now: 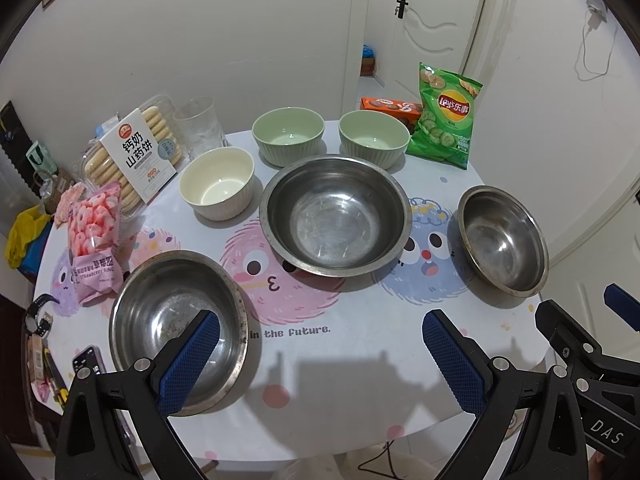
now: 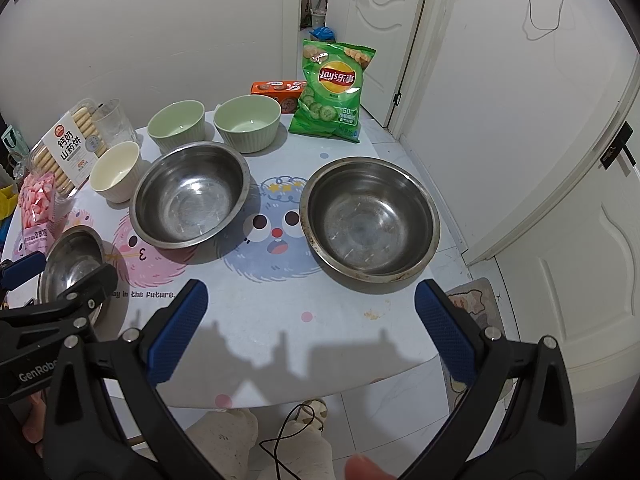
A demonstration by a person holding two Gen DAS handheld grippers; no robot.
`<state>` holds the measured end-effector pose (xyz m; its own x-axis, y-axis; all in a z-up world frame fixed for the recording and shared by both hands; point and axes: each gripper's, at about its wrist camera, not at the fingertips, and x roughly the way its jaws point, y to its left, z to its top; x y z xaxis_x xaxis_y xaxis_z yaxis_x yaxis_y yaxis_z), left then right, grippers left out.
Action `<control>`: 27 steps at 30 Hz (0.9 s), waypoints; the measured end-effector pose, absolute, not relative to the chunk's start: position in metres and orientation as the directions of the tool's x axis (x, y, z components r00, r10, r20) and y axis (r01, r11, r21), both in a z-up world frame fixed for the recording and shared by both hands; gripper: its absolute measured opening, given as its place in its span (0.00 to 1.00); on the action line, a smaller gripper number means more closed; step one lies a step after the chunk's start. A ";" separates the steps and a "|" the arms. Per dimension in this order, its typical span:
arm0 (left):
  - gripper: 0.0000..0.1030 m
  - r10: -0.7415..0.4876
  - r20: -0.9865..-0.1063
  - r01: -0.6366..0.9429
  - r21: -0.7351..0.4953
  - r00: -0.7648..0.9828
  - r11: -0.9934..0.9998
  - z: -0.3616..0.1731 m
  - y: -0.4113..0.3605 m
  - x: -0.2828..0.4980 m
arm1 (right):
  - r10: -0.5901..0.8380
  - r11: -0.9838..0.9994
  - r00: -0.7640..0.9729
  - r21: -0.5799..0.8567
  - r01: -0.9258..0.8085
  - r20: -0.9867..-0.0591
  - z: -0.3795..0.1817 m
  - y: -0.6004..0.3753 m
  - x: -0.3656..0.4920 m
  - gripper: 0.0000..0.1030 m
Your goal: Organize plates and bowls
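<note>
Both grippers, left (image 1: 320, 354) and right (image 2: 310, 326), are held wide open and empty above the table (image 1: 340, 360); three steel bowls (image 1: 335, 216) are spread across it; ceramic bowls (image 1: 288, 136) are set behind, near snacks (image 1: 444, 116).

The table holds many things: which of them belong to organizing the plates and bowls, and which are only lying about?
Belong to the job:
three steel bowls
two green bowls
cream bowl

Only lying about:
Lay's chip bag
orange biscuit box
biscuit tray
pink strawberry ring bag
clear glass

No plates are visible.
</note>
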<state>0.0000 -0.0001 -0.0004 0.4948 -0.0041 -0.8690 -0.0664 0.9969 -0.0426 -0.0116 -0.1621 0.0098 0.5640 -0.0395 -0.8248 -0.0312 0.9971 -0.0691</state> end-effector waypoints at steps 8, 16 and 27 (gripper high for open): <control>1.00 -0.004 -0.869 -0.066 -0.042 0.494 0.997 -0.001 0.000 0.000 | -0.040 0.997 0.563 -0.069 -0.031 -0.826 0.010 -0.162 -0.011 1.00; 1.00 -0.004 -0.870 -0.066 -0.042 0.493 0.997 -0.001 0.000 0.000 | -0.040 0.997 0.562 -0.070 -0.031 -0.826 0.010 -0.162 -0.010 1.00; 1.00 -0.004 -0.870 -0.066 -0.042 0.493 0.997 -0.004 0.001 0.003 | -0.040 0.997 0.561 -0.069 -0.031 -0.827 0.009 -0.163 -0.009 1.00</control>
